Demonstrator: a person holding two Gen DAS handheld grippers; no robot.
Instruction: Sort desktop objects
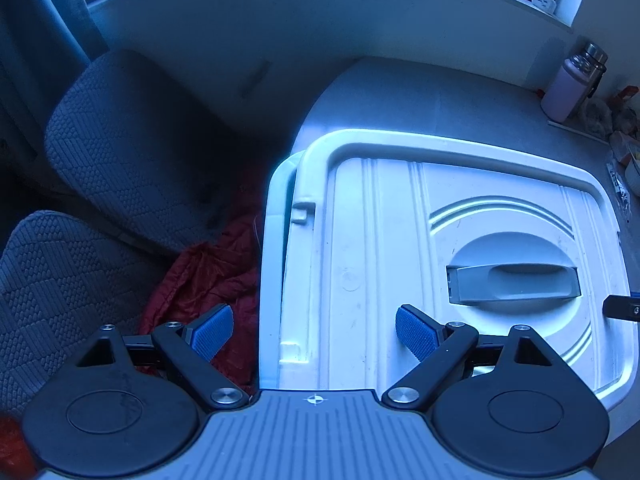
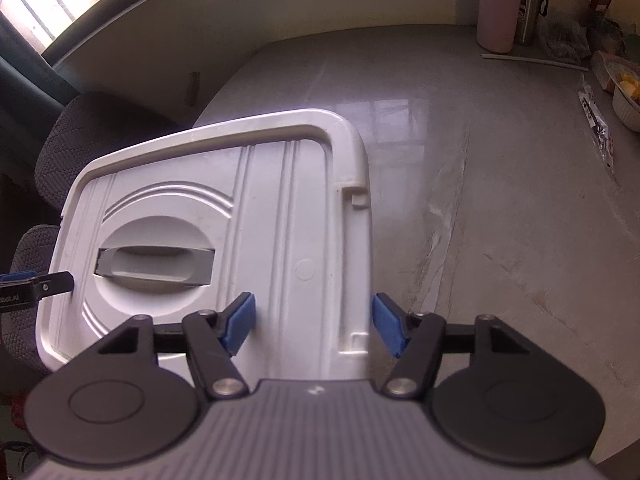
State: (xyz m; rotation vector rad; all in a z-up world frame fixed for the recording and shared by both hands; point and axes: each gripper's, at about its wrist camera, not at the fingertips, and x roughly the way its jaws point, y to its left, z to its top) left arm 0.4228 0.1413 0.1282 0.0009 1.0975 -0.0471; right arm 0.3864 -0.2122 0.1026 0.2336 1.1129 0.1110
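Observation:
A white plastic storage box with its lid (image 1: pixel 380 248) on sits at the table's left corner; it also shows in the right wrist view (image 2: pixel 272 208). The lid has a grey recessed handle (image 1: pixel 514 282) (image 2: pixel 158 266). My left gripper (image 1: pixel 314 336) is open and empty, straddling the lid's left edge from above. My right gripper (image 2: pixel 314 326) is open and empty, straddling the lid's right edge. The left gripper's tip shows at the left edge of the right wrist view (image 2: pixel 36 286).
A grey marbled table (image 2: pixel 480 160) stretches right of the box. At its far right stand a pink bottle (image 2: pixel 498 8), a steel flask (image 2: pixel 530 0), a bowl of food (image 2: pixel 628 96) and wrappers. Grey chairs (image 1: pixel 120 140) and red cloth (image 1: pixel 208 280) lie left.

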